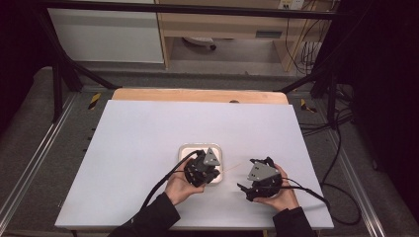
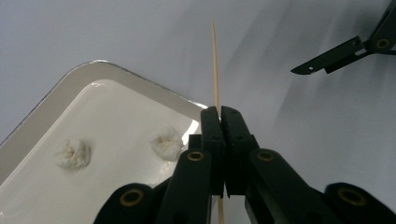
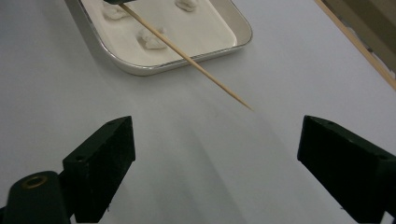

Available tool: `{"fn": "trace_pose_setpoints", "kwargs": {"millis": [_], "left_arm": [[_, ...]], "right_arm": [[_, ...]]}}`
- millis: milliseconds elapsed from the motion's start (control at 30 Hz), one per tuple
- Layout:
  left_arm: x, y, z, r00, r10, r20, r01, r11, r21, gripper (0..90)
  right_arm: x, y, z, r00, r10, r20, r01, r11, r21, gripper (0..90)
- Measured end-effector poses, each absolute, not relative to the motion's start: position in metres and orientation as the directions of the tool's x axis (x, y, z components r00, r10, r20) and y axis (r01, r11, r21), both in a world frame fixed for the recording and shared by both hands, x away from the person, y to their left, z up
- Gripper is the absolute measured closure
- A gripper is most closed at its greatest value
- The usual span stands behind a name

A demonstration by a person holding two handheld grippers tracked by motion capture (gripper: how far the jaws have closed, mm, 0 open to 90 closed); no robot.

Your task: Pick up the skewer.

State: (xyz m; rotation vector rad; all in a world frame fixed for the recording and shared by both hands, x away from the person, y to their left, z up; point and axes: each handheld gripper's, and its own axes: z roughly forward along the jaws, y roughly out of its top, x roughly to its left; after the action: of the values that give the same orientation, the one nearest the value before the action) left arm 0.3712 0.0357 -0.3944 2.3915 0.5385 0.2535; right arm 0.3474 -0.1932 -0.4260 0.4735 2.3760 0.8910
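- White bench (image 1: 148, 148) under dim lab light: our left gripper (image 2: 219, 114) hovers by the tray (image 2: 56, 93), fingers pressed on a wooden skewer (image 2: 215, 65).
- Skewer's long axis points from the tray toward 3 o'clock, tip aimed at our right gripper (image 3: 215, 144).
- Right fingers (image 3: 100, 165) stand spread, nothing between them, skewer tip at their 12 o'clock.

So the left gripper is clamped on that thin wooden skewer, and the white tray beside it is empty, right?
Not quite. The left gripper is indeed clamped on the wooden skewer, but the white tray is not empty: the left gripper view shows small white lumps lying in it, and the right gripper view shows them too.
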Motion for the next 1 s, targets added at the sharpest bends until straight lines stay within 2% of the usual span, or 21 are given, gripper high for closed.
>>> {"fn": "trace_pose_setpoints", "kwargs": {"millis": [433,767,833,900,1000], "left_arm": [[0.370,0.012,-0.390,0.920,0.388,0.047,0.275,-0.728,0.627,88.7],[0.371,0.002,-0.390,0.934,0.355,0.044,0.256,-0.751,0.608,88.7],[0.372,0.002,-0.390,0.934,0.354,0.042,0.257,-0.751,0.608,88.7],[0.372,0.002,-0.390,0.936,0.350,0.042,0.255,-0.754,0.606,88.7],[0.373,0.001,-0.391,0.936,0.351,0.039,0.257,-0.753,0.606,88.7]], "right_arm": [[0.346,-0.189,-0.428,-0.806,0.379,-0.454,0.010,0.776,0.631,26.8],[0.347,-0.187,-0.430,-0.801,0.235,-0.551,-0.125,0.834,0.537,45.6],[0.348,-0.187,-0.429,-0.799,0.218,-0.560,-0.138,0.840,0.525,47.1],[0.348,-0.187,-0.429,-0.796,0.166,-0.583,-0.174,0.859,0.482,53.2],[0.349,-0.186,-0.429,-0.788,0.127,-0.602,-0.205,0.868,0.452,56.5]]}}
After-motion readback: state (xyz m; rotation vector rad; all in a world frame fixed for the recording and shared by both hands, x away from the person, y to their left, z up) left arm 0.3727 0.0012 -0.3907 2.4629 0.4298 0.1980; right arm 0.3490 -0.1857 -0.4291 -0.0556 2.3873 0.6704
